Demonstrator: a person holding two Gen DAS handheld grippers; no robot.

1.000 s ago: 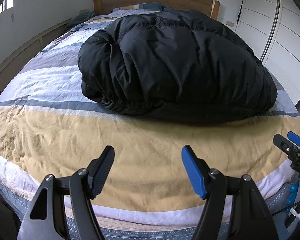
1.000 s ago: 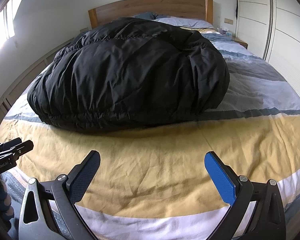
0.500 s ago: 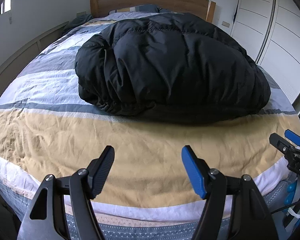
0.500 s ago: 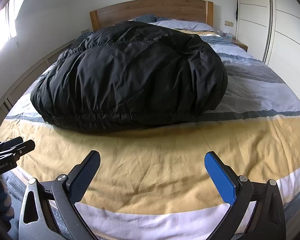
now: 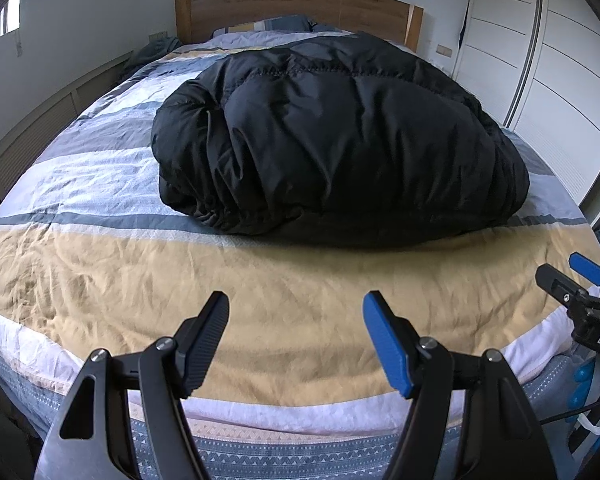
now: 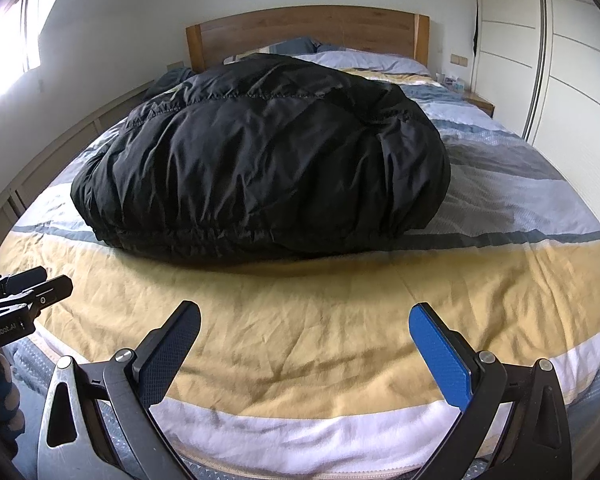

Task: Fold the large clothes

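Observation:
A bulky black puffer jacket (image 5: 340,140) (image 6: 260,160) lies bundled in a folded heap on the striped bedspread (image 5: 260,292) (image 6: 320,320), across the middle of the bed. My left gripper (image 5: 296,308) hovers open over the yellow band near the foot of the bed, well short of the jacket, with nothing between its fingers. My right gripper (image 6: 304,318) is also open and empty over the same yellow band, wider apart. Each gripper shows at the edge of the other's view: the right gripper (image 5: 576,276) and the left gripper (image 6: 28,284).
A wooden headboard (image 5: 300,8) and pillows (image 6: 364,60) stand at the far end. White wardrobe doors (image 5: 560,60) line the right side, a low panelled wall (image 5: 32,136) the left. A nightstand (image 6: 476,100) sits beside the headboard. A gloved hand (image 6: 4,392) holds the left gripper.
Both views have drifted slightly, so the jacket sits a little lower in frame. The jacket has kept its shape and both grippers have stayed open.

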